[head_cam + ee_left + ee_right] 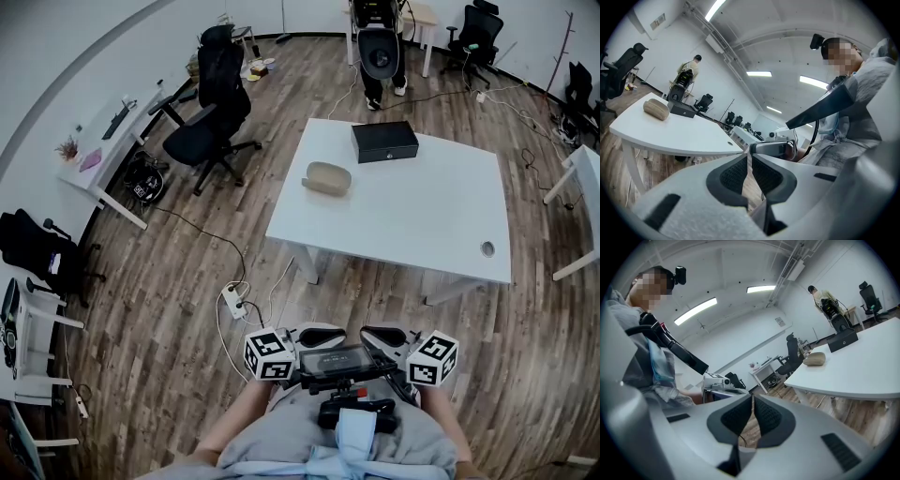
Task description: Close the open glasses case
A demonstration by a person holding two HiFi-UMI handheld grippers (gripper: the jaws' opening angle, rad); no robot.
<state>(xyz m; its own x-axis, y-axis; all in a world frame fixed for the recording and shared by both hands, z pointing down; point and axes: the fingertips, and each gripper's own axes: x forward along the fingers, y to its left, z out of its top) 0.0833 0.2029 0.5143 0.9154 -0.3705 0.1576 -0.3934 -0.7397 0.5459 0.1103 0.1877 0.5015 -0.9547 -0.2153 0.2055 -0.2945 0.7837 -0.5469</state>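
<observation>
A beige oval glasses case lies on the white table near its far left side; from here I cannot tell how its lid stands. The same case shows small in the left gripper view and in the right gripper view. Both grippers are held close to the person's body, well short of the table and pointing toward each other. My left gripper is shut with nothing between its pads. My right gripper is also shut and holds nothing.
A black box sits on the table behind the case. A black office chair stands left of the table. A power strip and cables lie on the wood floor. Another person stands beyond the table's far end.
</observation>
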